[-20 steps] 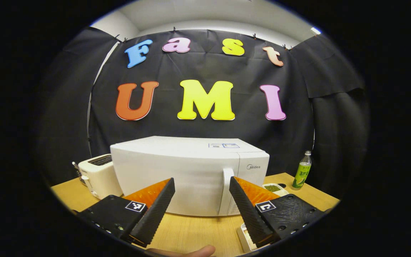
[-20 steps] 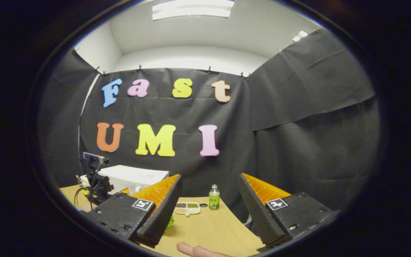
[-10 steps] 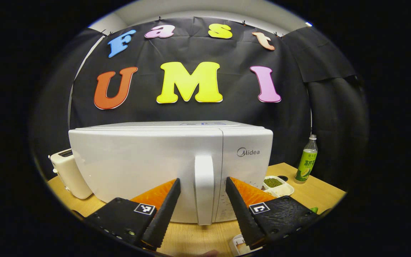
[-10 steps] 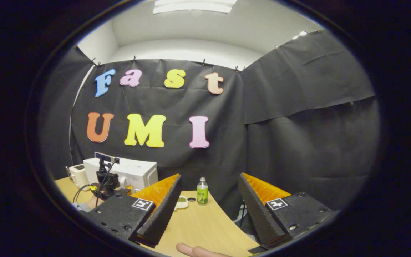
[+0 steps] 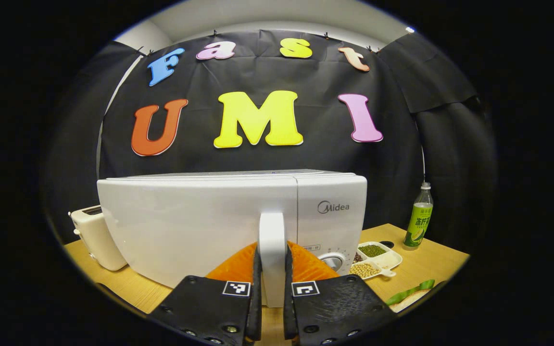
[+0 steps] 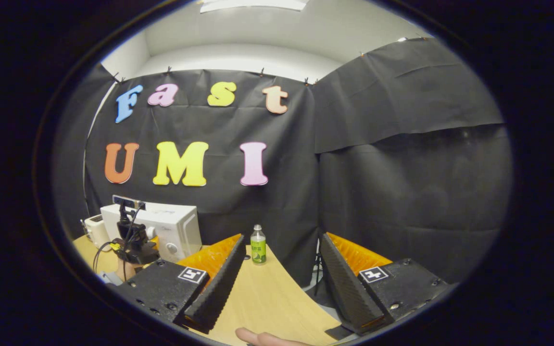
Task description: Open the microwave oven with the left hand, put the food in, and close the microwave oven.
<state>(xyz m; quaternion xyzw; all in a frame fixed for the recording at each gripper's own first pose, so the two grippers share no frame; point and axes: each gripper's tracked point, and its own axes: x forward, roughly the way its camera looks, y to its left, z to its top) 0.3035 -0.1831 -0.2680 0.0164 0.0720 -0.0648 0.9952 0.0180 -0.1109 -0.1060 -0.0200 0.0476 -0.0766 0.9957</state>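
1. Microwave sits on the wooden table, door shut, white vertical handle on the door's right edge, next to the control panel with a dial.
2. Your left gripper is clamped on that handle, one finger pressed on each side of it.
3. Right of the microwave: a divided tray of beans and grains on the table, just beside the panel end.
4. Nearer you than the tray, at the table's edge: food with a green leaf, partly cut off, can't tell more.
5. Farther right of the microwave: a green-labelled bottle, upright, near the cloth wall.
6. Left of the microwave: a cream toaster, just beside it.
7. Your right gripper hangs over the table well right of the microwave, fingers wide apart, holding nothing.
8. In the right gripper view a fingertip shows at the bottom edge, and the left gripper's body sits in front of the microwave.
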